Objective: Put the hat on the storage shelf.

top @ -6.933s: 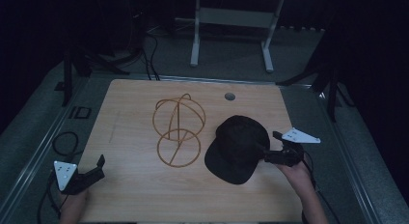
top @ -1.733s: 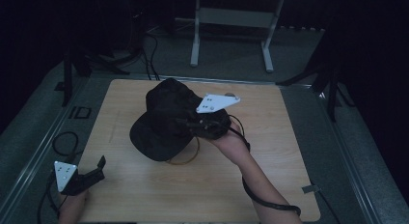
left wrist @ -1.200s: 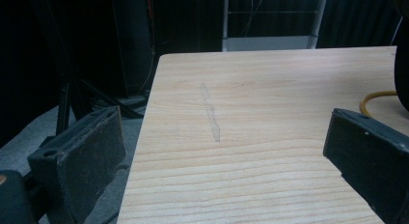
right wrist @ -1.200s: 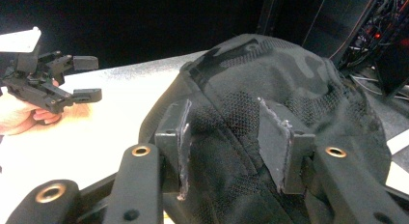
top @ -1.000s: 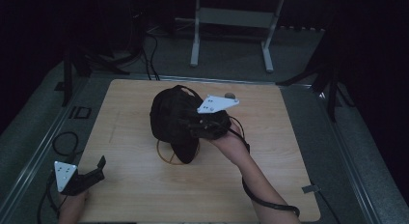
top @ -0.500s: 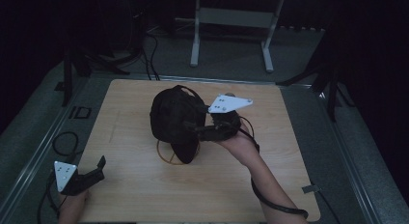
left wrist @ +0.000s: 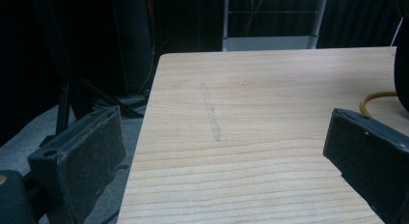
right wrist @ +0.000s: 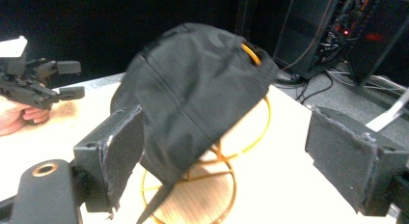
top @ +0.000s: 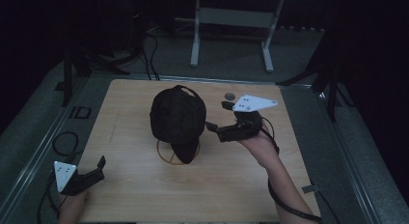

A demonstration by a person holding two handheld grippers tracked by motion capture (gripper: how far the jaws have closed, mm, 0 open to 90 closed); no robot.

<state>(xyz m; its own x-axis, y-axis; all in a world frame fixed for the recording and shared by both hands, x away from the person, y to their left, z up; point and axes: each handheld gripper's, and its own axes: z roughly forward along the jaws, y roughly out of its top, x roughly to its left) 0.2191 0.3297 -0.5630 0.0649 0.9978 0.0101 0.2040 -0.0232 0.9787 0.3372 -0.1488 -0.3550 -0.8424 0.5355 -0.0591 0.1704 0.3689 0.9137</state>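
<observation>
Right hand-held gripper (top: pixel 215 130) spreads wide, pulling back right; your cap (top: pixel 177 117) now sits on the wire stand (right wrist: pixel 226 185) alone.

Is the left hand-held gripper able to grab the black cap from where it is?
Probably not without moving: the left hand-held gripper sits open at the table's near corner, well apart from the black cap on its wire stand. Bare wood lies between.
</observation>
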